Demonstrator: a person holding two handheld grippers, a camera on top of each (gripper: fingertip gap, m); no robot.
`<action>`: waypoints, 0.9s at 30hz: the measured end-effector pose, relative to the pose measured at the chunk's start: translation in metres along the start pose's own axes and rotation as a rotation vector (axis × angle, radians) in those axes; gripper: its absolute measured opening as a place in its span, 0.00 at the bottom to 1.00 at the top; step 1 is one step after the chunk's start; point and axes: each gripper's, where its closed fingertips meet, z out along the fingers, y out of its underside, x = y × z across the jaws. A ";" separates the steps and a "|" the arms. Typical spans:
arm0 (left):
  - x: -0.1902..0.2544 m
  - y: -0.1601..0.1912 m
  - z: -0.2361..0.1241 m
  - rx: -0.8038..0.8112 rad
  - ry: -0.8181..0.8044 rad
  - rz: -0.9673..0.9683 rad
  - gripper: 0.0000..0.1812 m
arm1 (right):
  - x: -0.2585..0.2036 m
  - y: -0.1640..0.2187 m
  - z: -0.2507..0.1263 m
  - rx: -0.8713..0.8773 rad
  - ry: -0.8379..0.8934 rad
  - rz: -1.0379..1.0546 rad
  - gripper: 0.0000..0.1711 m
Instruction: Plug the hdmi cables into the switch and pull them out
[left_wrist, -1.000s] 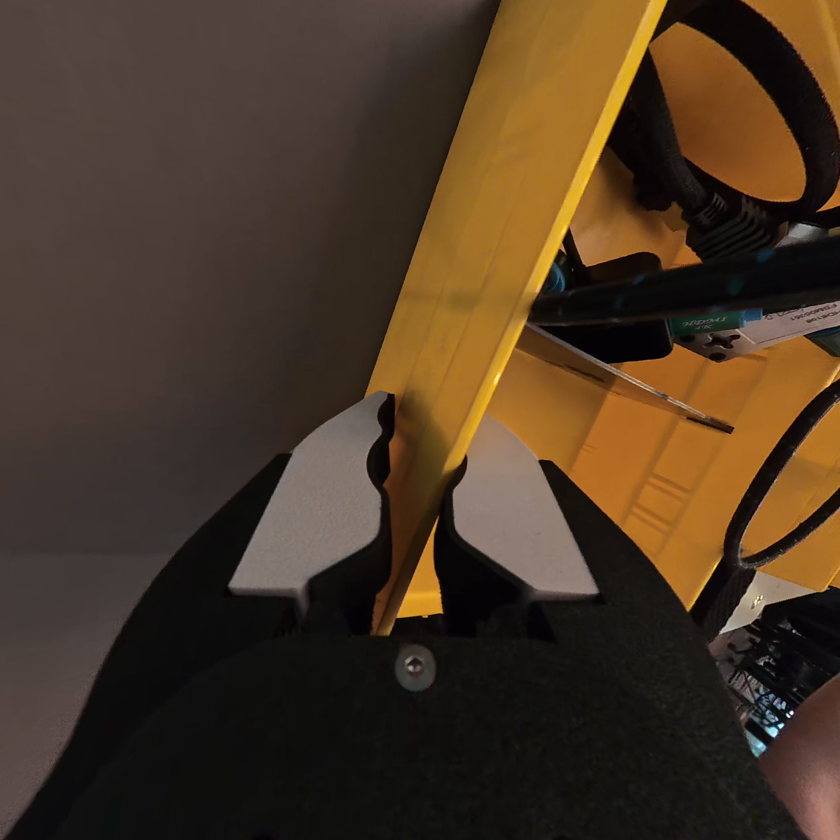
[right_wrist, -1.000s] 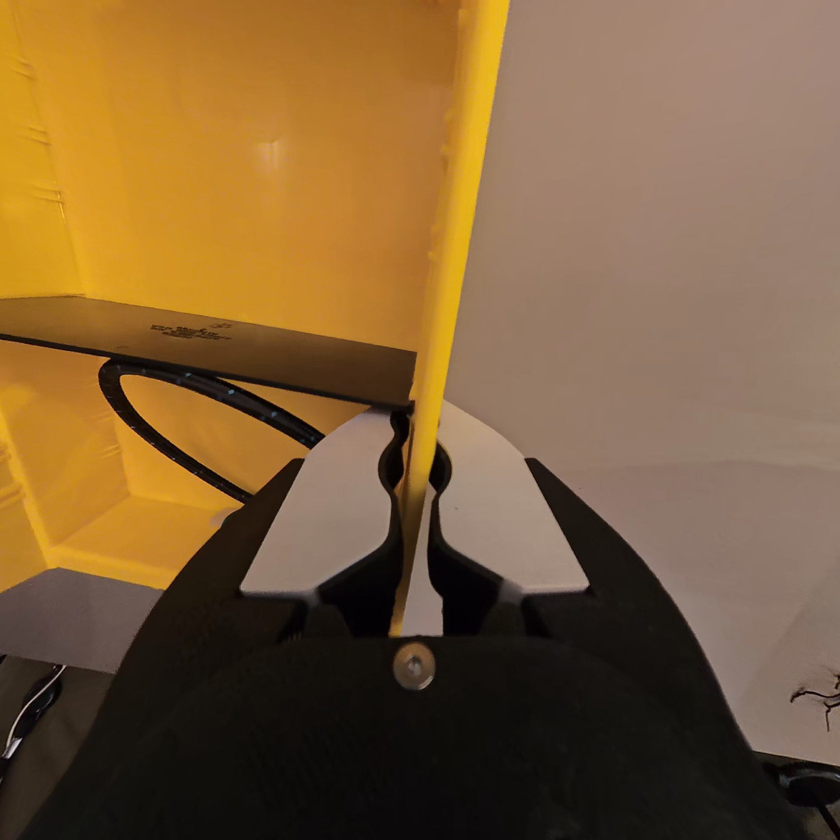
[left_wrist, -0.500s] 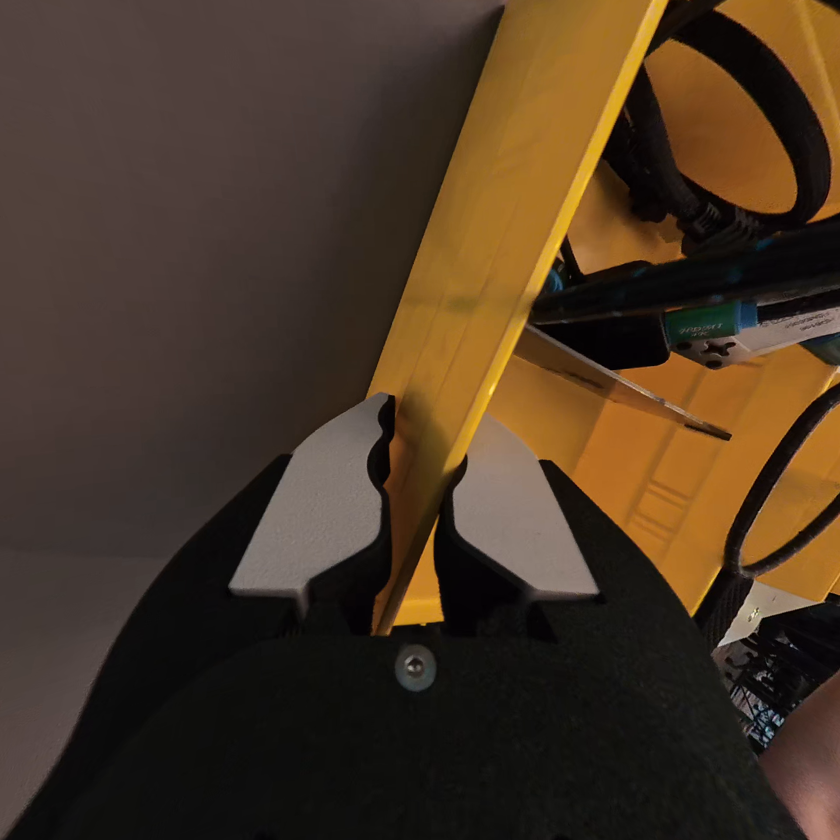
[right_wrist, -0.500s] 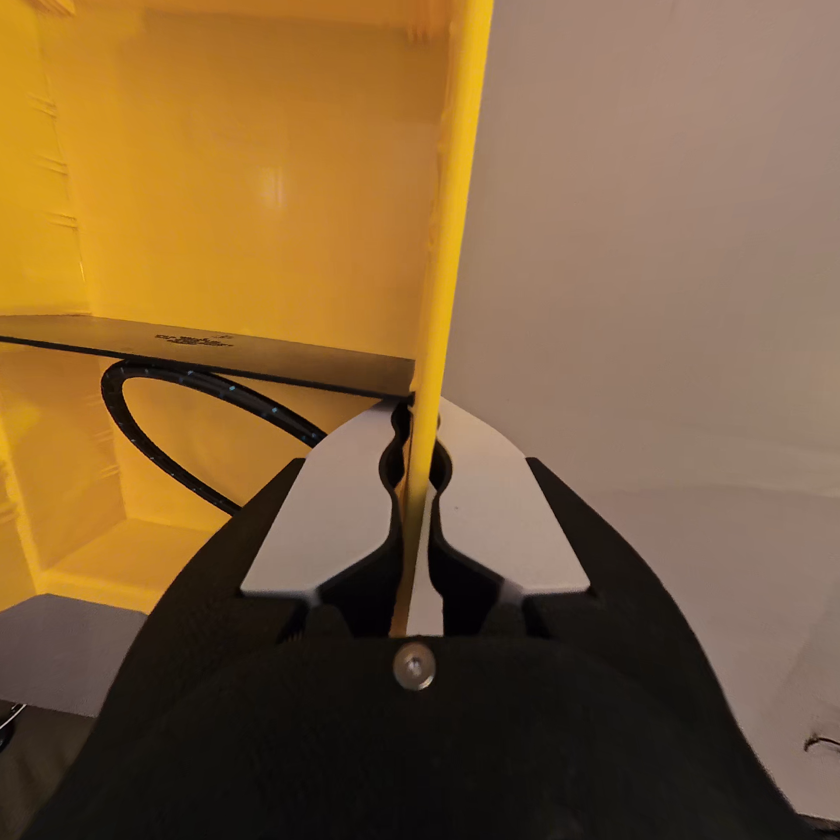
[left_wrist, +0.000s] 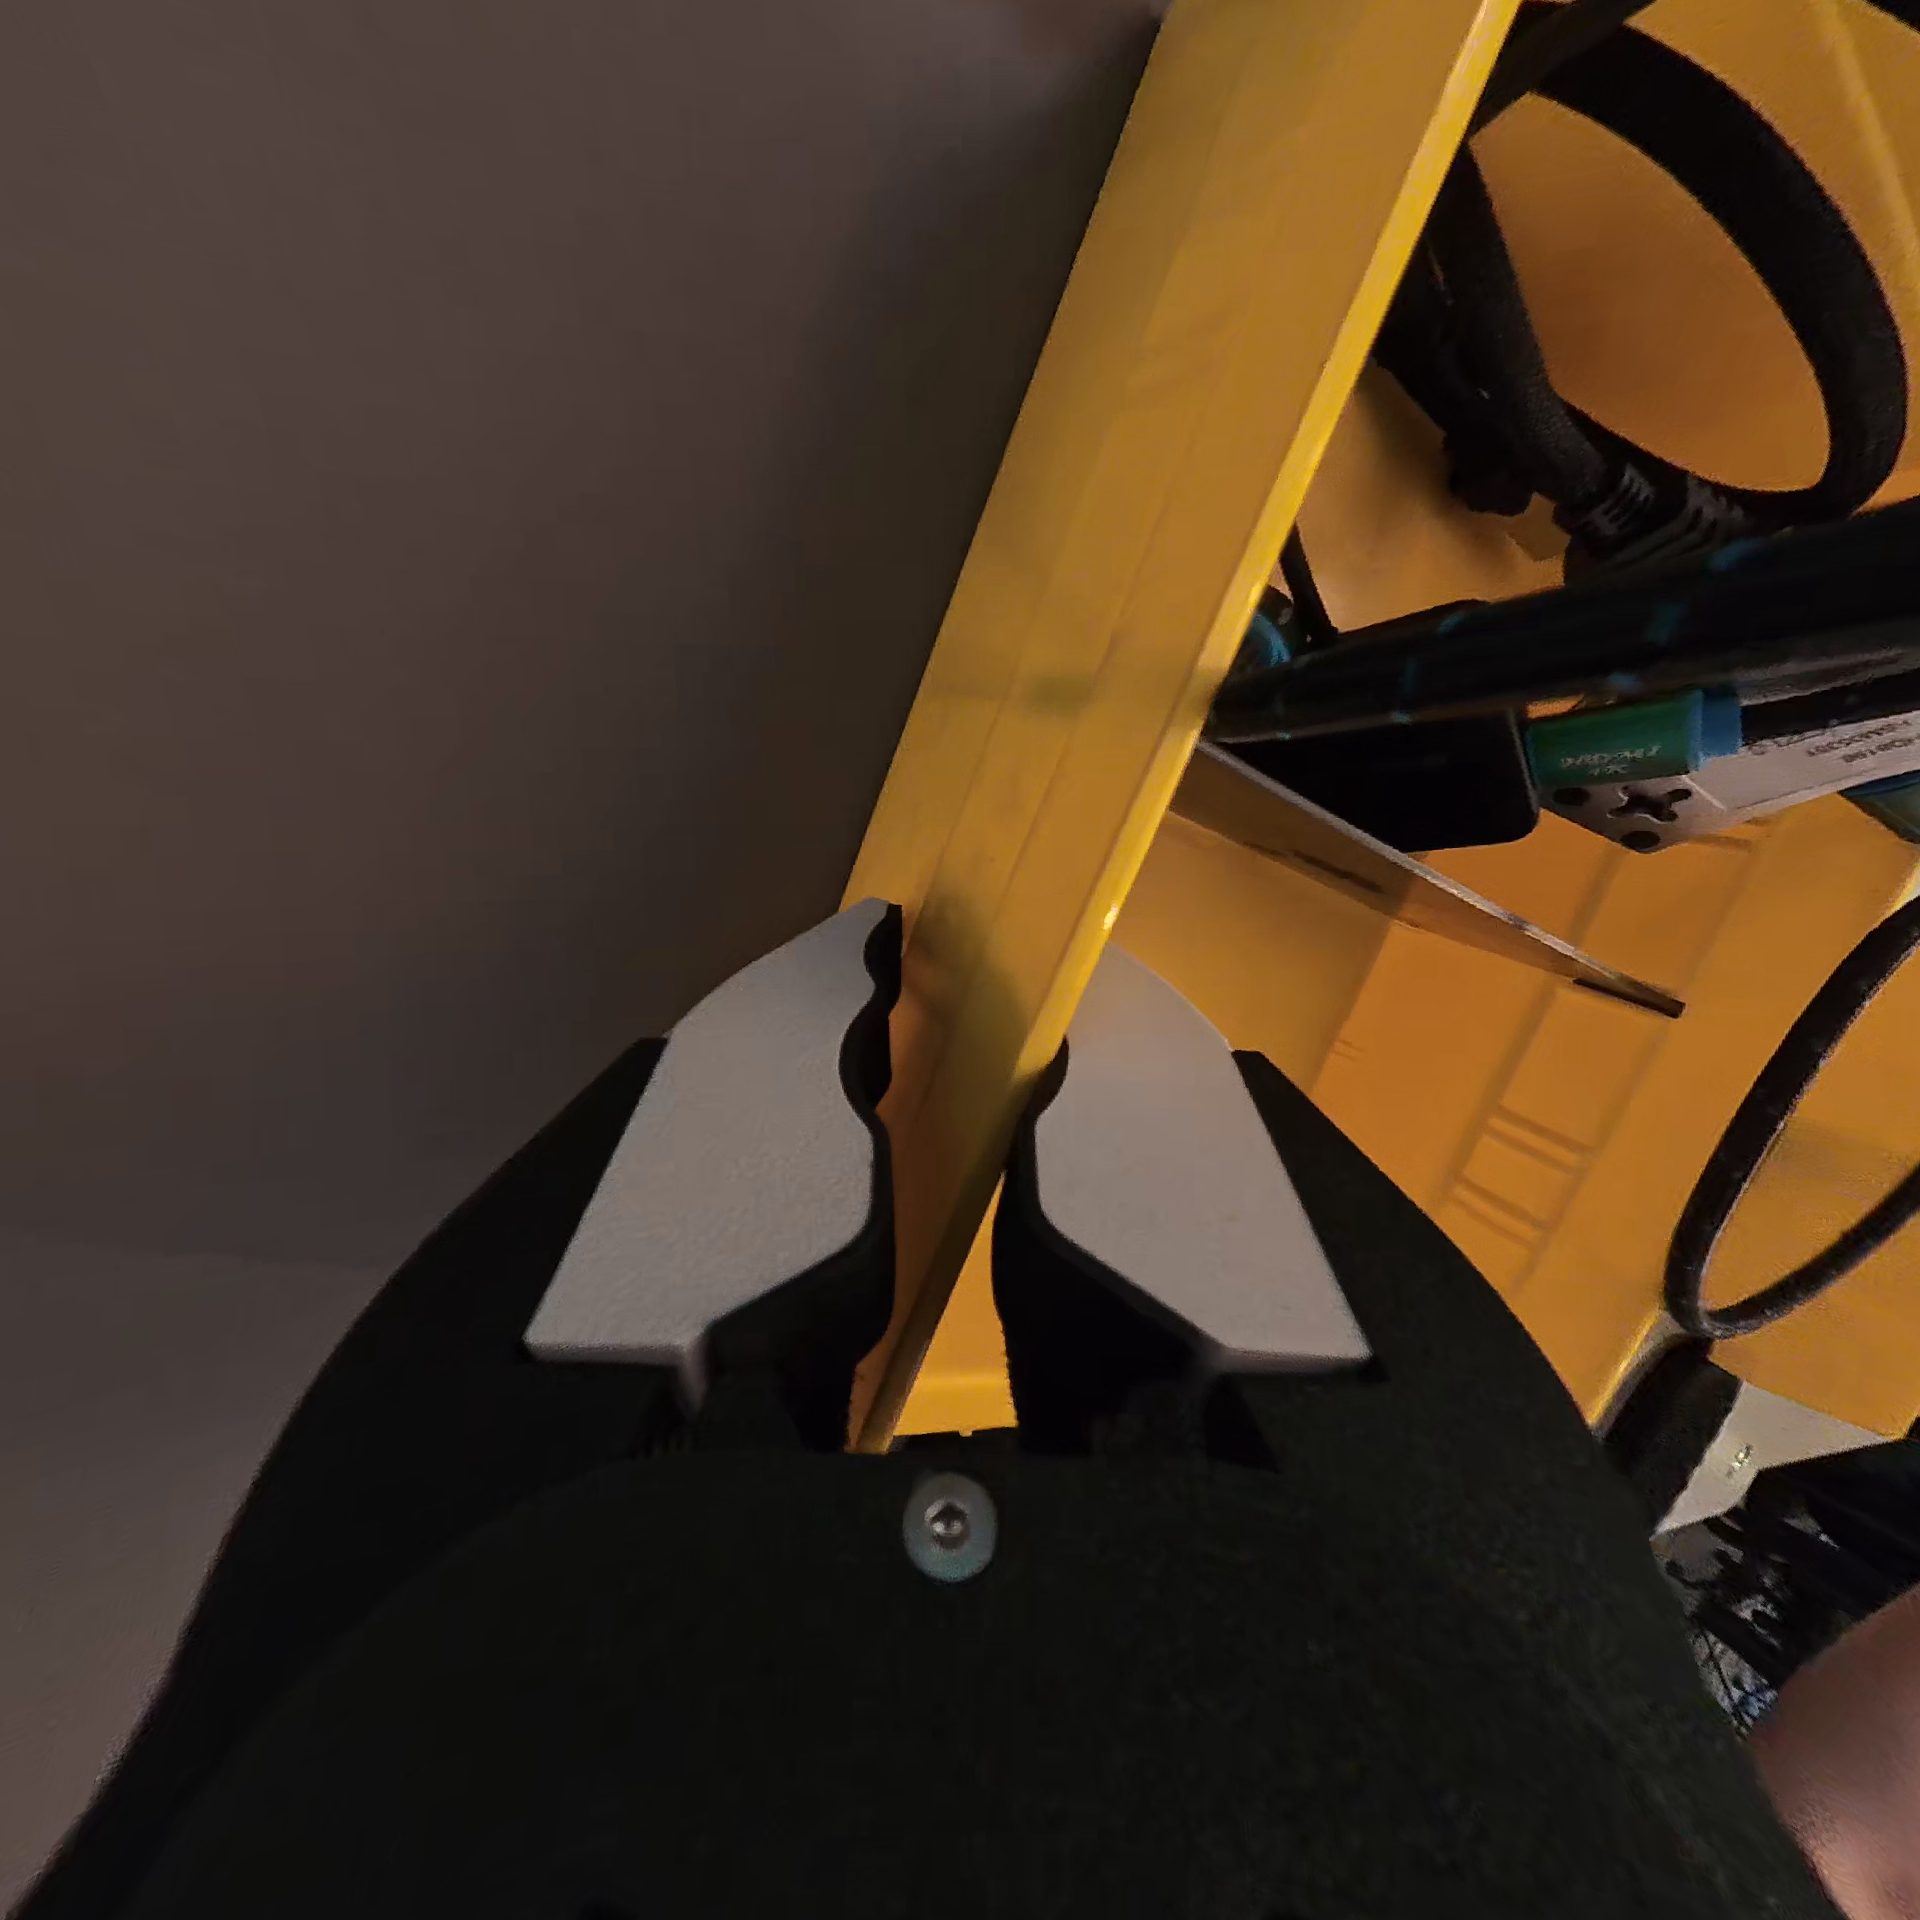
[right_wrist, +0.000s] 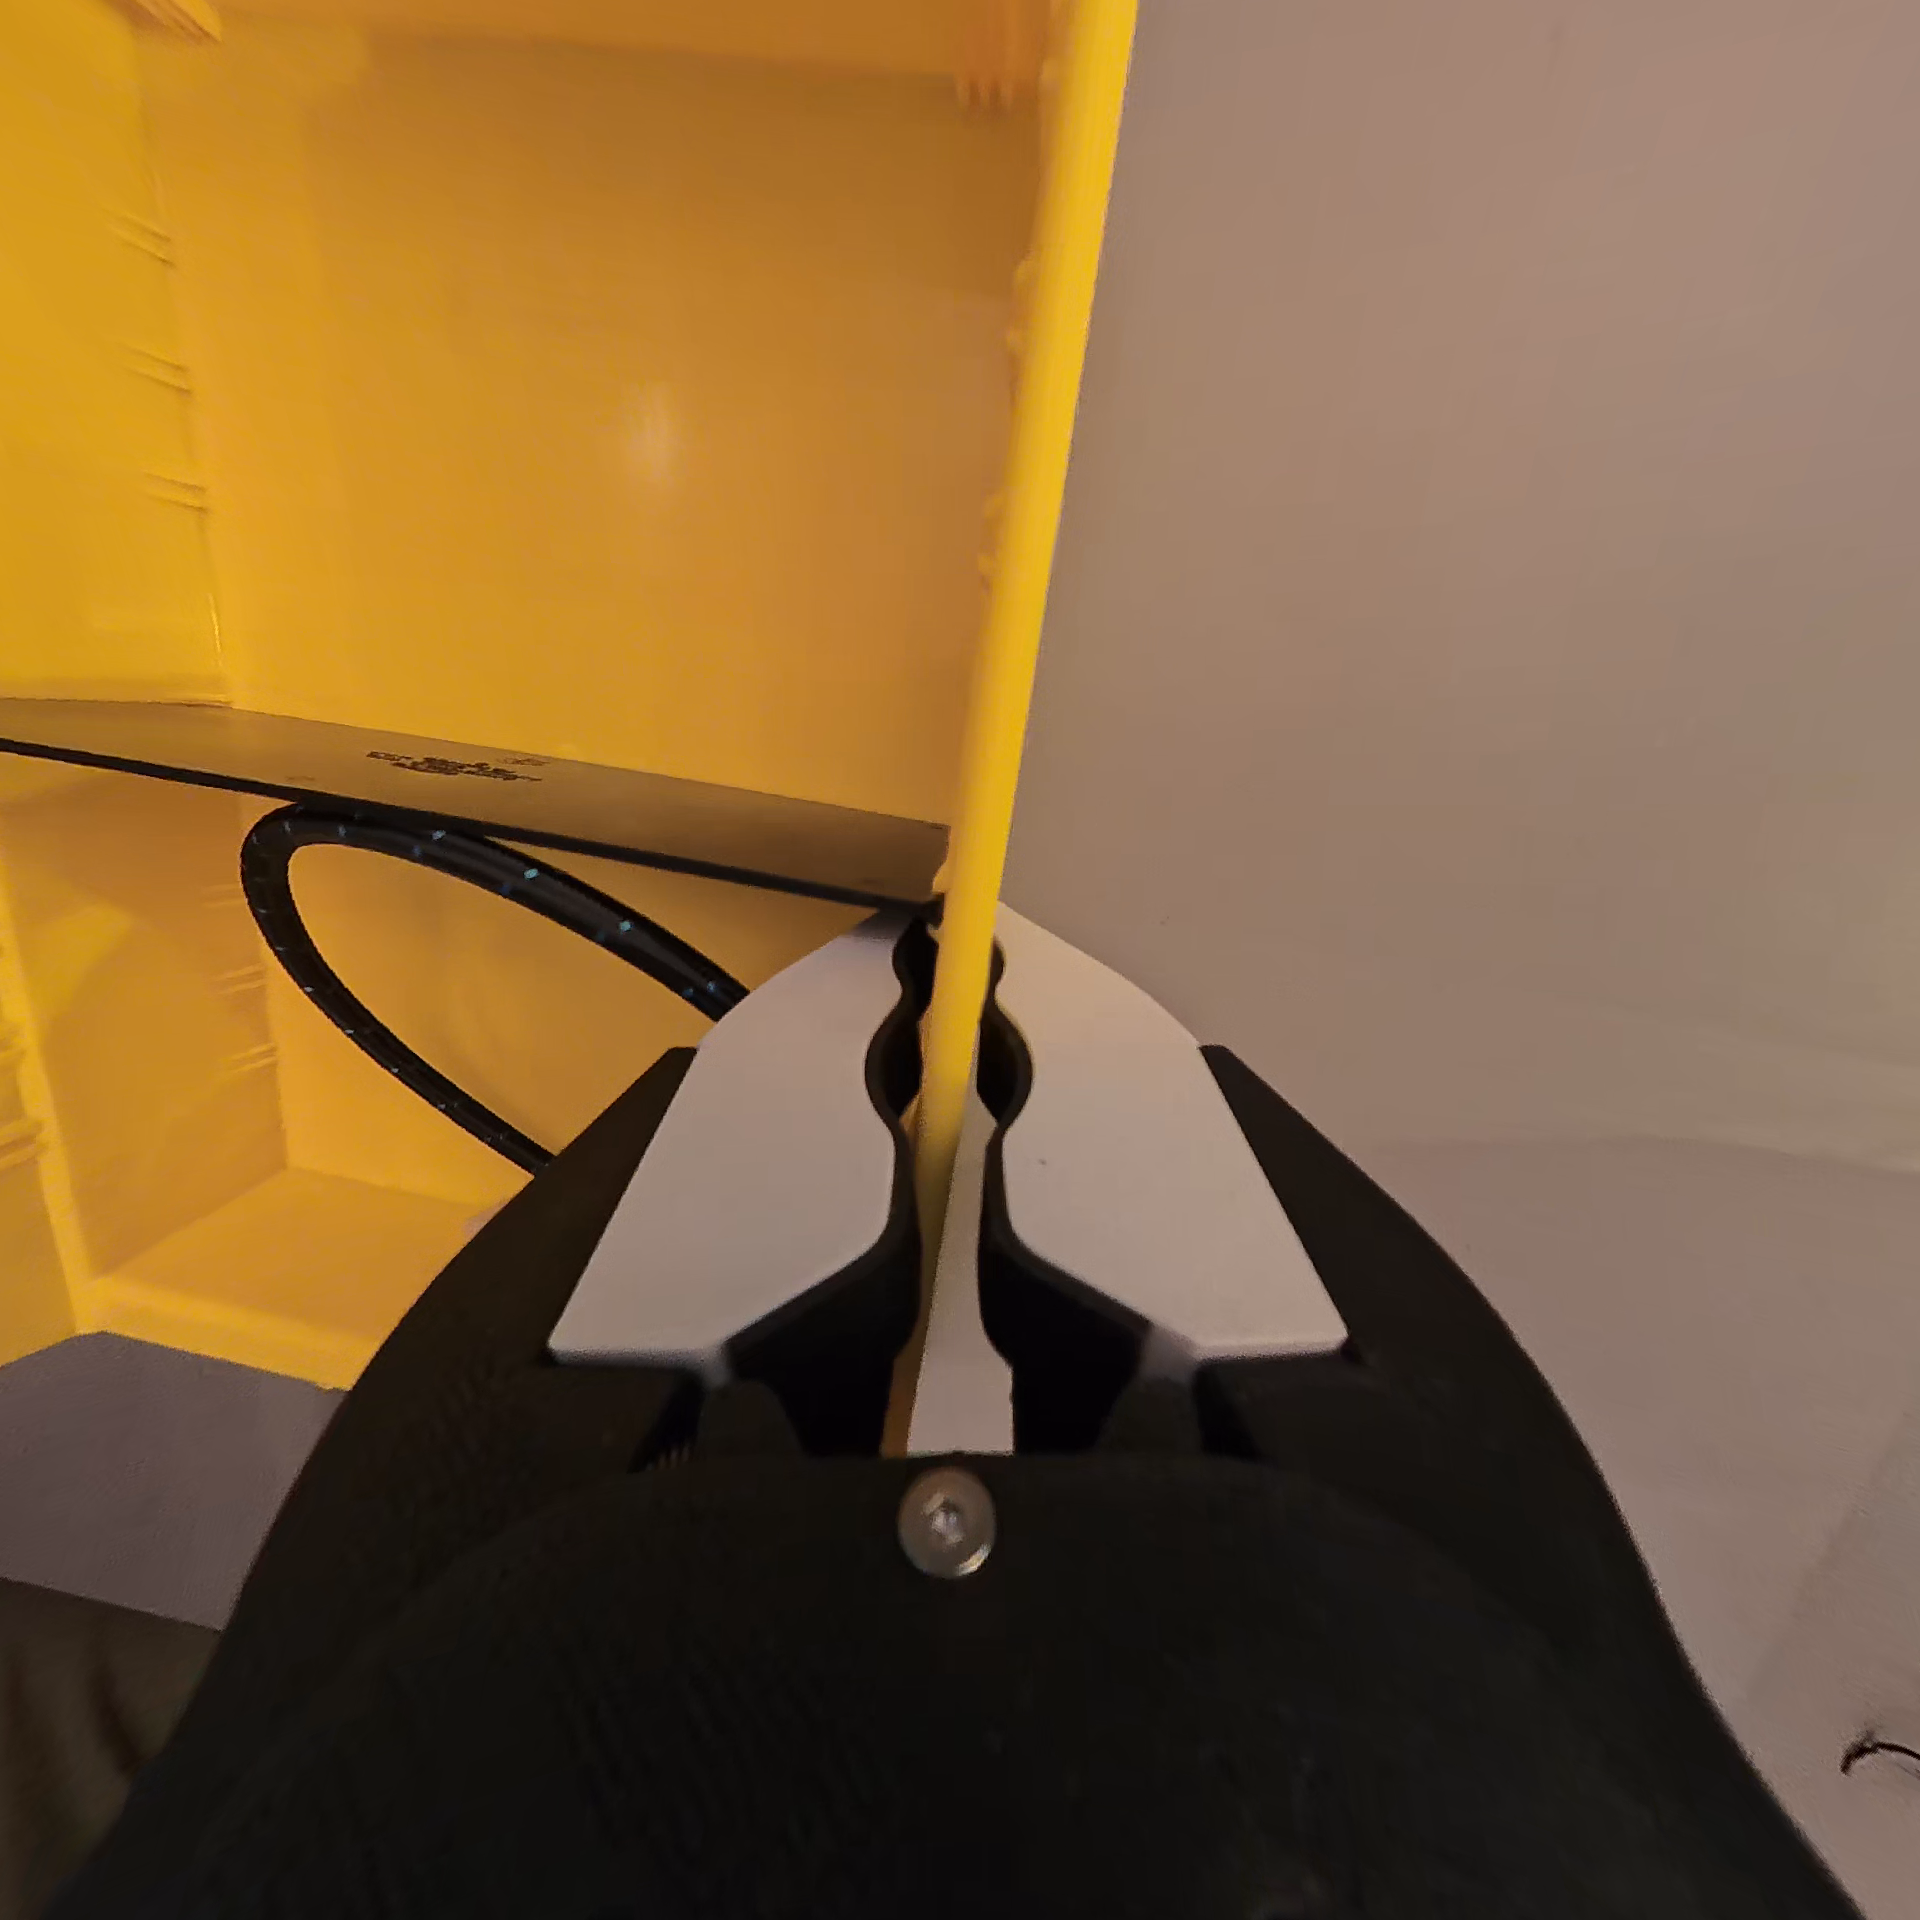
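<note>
Left wrist view: the left claw (left_wrist: 961, 1039) is clenched on the yellow bin (left_wrist: 1143, 623) wall; the right claw (right_wrist: 951, 1029) grips the opposite wall. Inside lie the switch (left_wrist: 1662, 790) and braided HDMI cables (left_wrist: 1558, 665). Cables are probably flexible; grasp the rigid plug housings.

Both wrist cams sit v. close, looking along their fingers at a yellow bin (left_wrist: 1122, 665) wall running toward 12–1 o'clock; bin (right_wrist: 582, 436) inside shared.
</note>
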 end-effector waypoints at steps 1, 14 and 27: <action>0.001 0.000 0.000 0.000 0.012 -0.005 0.09 | 0.000 0.000 0.000 0.002 -0.008 0.005 0.04; 0.019 -0.003 -0.043 0.029 0.421 0.032 0.18 | 0.010 -0.001 -0.001 -0.003 -0.049 0.039 0.04; 0.109 -0.021 -0.182 0.504 0.320 1.038 0.28 | -0.050 -0.036 -0.160 0.890 0.058 -0.279 0.30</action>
